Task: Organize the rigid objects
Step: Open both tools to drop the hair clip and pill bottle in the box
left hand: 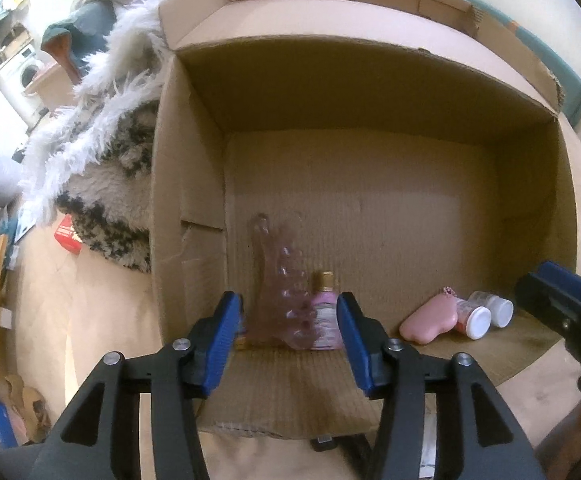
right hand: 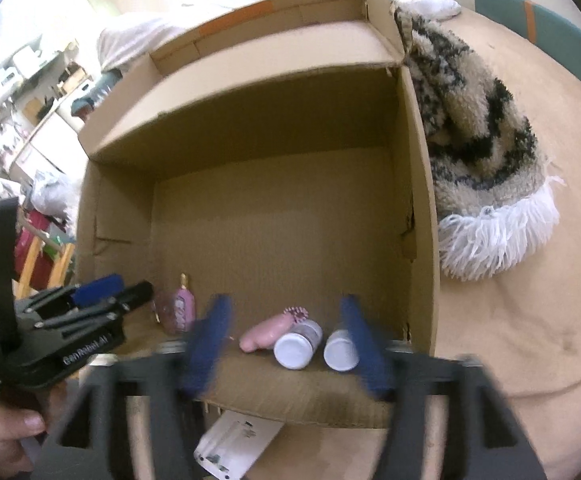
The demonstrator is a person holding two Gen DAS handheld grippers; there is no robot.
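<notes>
An open cardboard box (left hand: 370,184) lies on a tan surface. At its near left lie a clear pink ridged piece (left hand: 278,292) and a pink bottle (left hand: 324,312) with a gold cap. My left gripper (left hand: 290,332) hangs over them, open, its blue pads clear of both. At the near right sit a pink rounded item (right hand: 266,332) and two white-capped bottles (right hand: 296,346) (right hand: 340,348). My right gripper (right hand: 286,344), blurred, stands open above these and holds nothing. Each gripper shows in the other's view: the left gripper (right hand: 130,286), the right gripper (left hand: 546,288).
A shaggy cream-and-black rug (right hand: 474,128) with a white fringe lies against the box's side. A white packet (right hand: 234,444) sits under the box's near flap. A red box (left hand: 66,236) and wooden furniture stand at the left, and a hand (right hand: 6,436) holds the left gripper.
</notes>
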